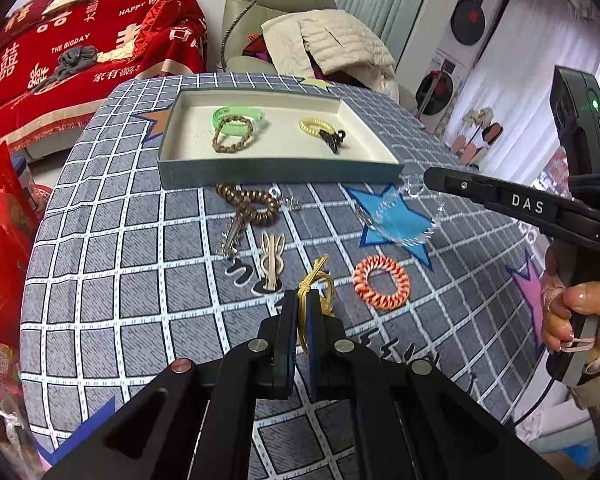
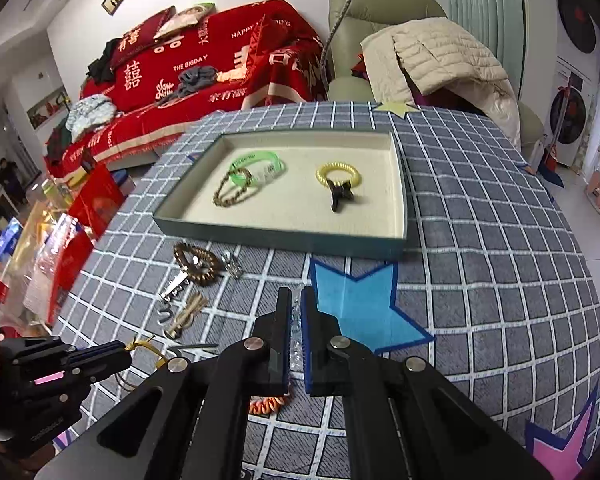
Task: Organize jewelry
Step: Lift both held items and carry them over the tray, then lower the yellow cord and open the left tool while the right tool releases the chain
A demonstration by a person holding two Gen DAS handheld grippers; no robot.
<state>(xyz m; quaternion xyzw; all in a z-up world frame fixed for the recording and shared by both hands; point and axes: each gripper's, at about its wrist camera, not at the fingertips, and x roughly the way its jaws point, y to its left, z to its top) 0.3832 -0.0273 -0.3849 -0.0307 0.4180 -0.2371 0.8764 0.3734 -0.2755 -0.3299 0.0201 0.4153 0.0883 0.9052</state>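
Note:
A shallow tray point(image 1: 260, 170) point(image 2: 284, 236) holds a green band point(image 1: 240, 114), a brown braided loop point(image 1: 232, 136), a yellow coil tie point(image 1: 314, 124) and a black claw clip point(image 1: 332, 138). My left gripper point(image 1: 302, 300) is shut on a gold elastic loop point(image 1: 320, 280), held low over the cloth; it shows at lower left in the right wrist view point(image 2: 128, 354). My right gripper point(image 2: 296, 300) is shut on a clear bead bracelet point(image 1: 396, 220) point(image 2: 296, 332), hanging over the blue star near the tray's right corner.
On the checked tablecloth point(image 1: 140, 280) lie a brown bead bracelet point(image 1: 252, 206), a silver comb clip point(image 1: 230, 240), a beige hair clip point(image 1: 272, 260), an orange coil tie point(image 1: 382, 282) and a small silver piece point(image 1: 290, 202). Red packages point(image 1: 0, 240) crowd the left edge.

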